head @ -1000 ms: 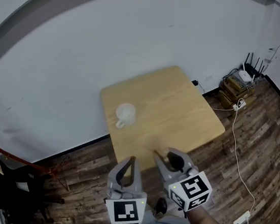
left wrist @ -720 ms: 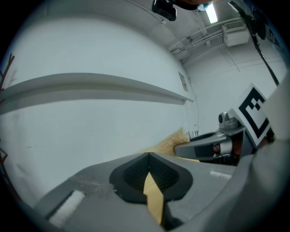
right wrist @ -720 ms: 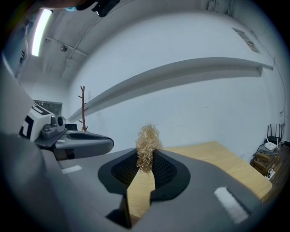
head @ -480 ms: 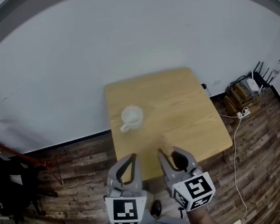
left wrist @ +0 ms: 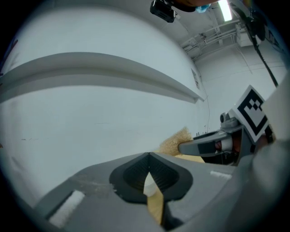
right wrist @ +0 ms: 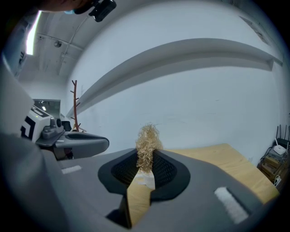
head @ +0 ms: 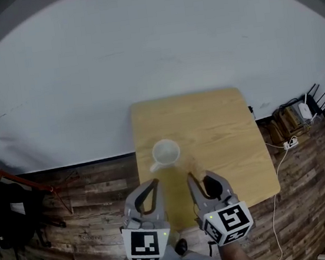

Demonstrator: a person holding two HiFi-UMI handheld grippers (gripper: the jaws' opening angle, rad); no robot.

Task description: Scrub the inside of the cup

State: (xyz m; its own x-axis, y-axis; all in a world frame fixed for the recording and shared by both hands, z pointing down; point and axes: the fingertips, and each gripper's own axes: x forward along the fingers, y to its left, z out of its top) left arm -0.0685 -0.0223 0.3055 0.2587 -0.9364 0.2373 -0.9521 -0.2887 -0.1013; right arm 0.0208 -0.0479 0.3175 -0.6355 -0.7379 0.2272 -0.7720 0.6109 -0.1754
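At the far left of the head view, a red rack (head: 14, 178) hung with dark clothes stands on the plank floor (head: 94, 195), below a plain white wall (head: 140, 52). Next comes our left gripper (head: 154, 184), low in the picture, with its tips near the left edge of the table (head: 221, 124). In its own view the jaws are pressed together tip to tip and nothing is caught between them. Through the narrow slit below the tips we can make out only a strip of white and of wood.

Just beyond those tips and a little to the right, the white cup (head: 166, 152) stands upright on the table's left half. Its mouth faces up and its handle is turned toward the near left corner. Neither gripper touches it.

To the right of the cup and nearer to us, our right gripper (head: 191, 177) hangs over the near part of the tabletop. Its jaws are clamped narrow on a scrubber (right wrist: 147, 144), a tuft of straw-coloured fibres that sticks out past the tips and points roughly toward the cup. The left gripper view shows the same tuft from the side.

At the far right, cables (head: 278, 200) trail over the floor beside the table, and a few small devices (head: 308, 107) sit against the wall.
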